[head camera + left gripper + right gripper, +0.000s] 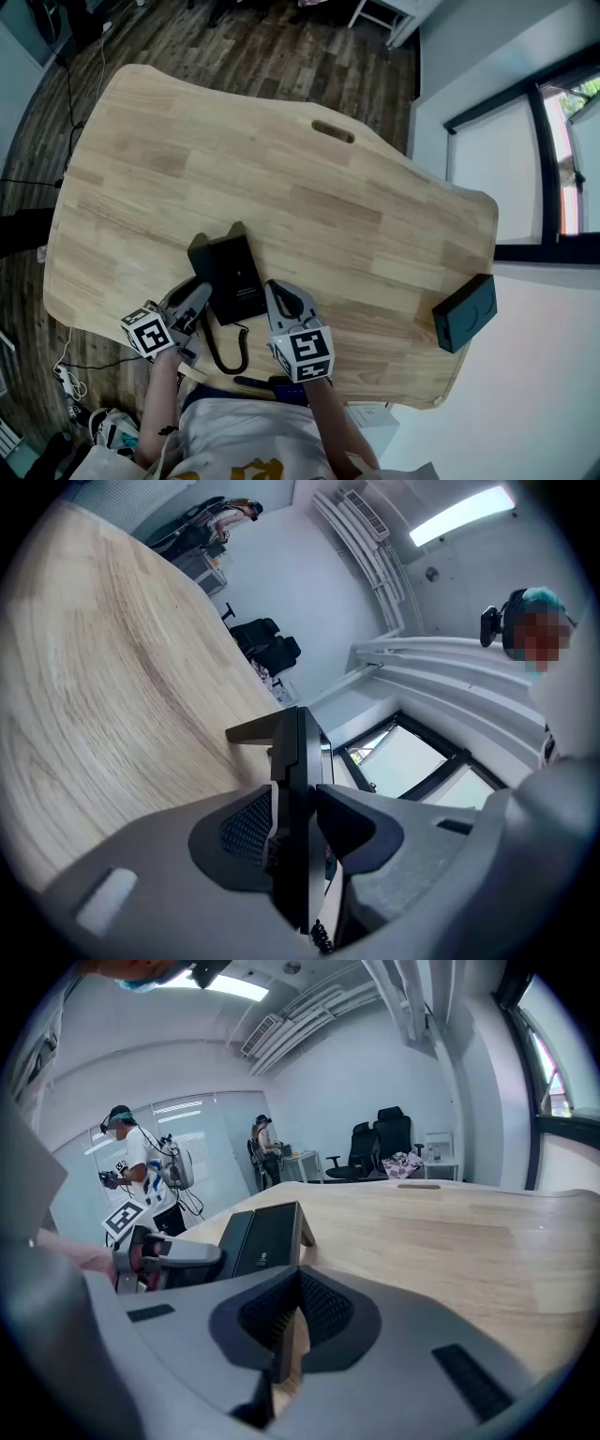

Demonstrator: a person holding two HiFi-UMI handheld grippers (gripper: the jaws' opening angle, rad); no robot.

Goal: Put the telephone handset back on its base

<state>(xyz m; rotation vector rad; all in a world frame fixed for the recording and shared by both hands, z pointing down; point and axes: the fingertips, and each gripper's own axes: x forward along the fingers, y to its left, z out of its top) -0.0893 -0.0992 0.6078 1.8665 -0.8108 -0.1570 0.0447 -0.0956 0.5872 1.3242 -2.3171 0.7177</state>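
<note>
worktop (309, 197): one pale wooden worktop is seen. One long slot (333, 131) is cut into it near the far edge.
telephone base (272, 1230): one black base is set on the worktop close to the near edge. It is flanked by the two grippers.
telephone handset (228, 1238): one black handset is counted. It is laid along the left side of the telephone base, on top of it.
cord (225, 349): one curly black cord is looped on the worktop, just in front of the telephone base and toward the near edge.
grippers: two are counted, one held in each hand.
marker cubes (150, 330): two are counted, one fixed on each gripper.
left gripper (295, 794): it is placed at the near end of the telephone handset. Its jaws are set a little apart. The telephone handset is seen edge-on between them, with the pads just beside its two sides.
right gripper (298, 1274): it is held just beside the right side of the telephone base. Its jaws are pressed together, and nothing is held between them.
box (466, 314): one dark box is set at the right edge of the worktop, well apart from the telephone base.
people (136, 1176): two are seen standing far back in the room in the right gripper view, well apart from each other.
</note>
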